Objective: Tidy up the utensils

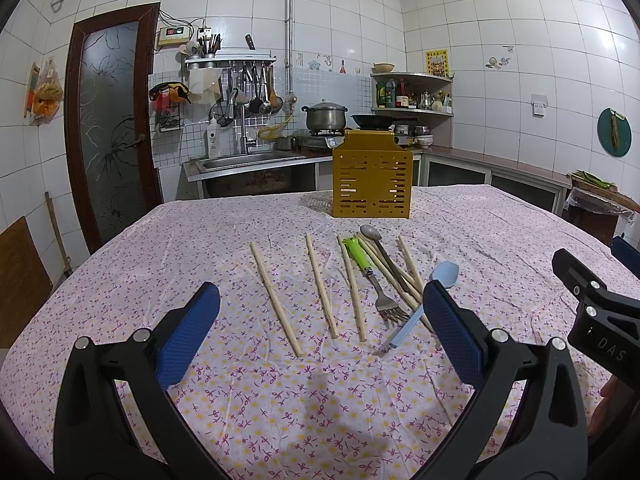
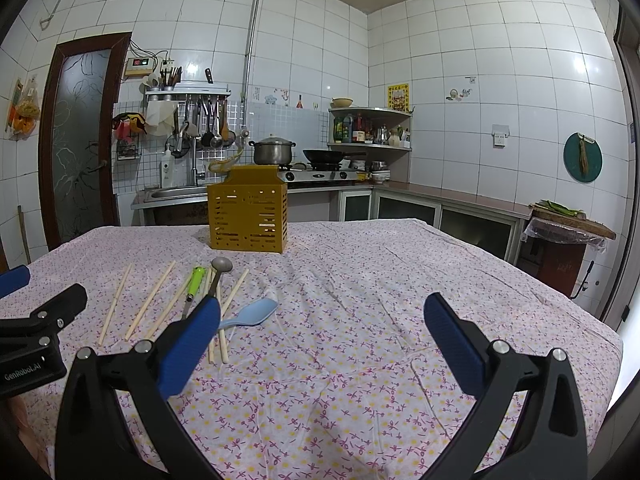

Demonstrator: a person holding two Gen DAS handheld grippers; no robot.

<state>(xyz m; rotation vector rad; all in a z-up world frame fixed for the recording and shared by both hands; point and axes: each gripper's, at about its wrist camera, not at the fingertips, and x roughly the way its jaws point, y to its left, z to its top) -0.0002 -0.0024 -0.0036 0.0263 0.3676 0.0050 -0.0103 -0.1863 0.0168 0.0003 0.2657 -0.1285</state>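
A yellow slotted utensil holder (image 1: 372, 174) stands upright at the far side of the table; it also shows in the right wrist view (image 2: 248, 214). In front of it lie several wooden chopsticks (image 1: 274, 298), a green-handled fork (image 1: 370, 276), a metal spoon (image 1: 380, 250) and a light blue spoon (image 1: 424, 300). The same utensils show in the right wrist view: chopsticks (image 2: 150, 300), fork (image 2: 194, 282), blue spoon (image 2: 250, 314). My left gripper (image 1: 320, 328) is open and empty, just short of the utensils. My right gripper (image 2: 320, 332) is open and empty, to the right of them.
The table wears a pink floral cloth (image 2: 360, 320). Behind it are a sink (image 1: 248, 160), a stove with a pot (image 1: 324, 116) and a wok, and a counter along the right wall. The right gripper's body (image 1: 600, 312) shows at the right of the left wrist view.
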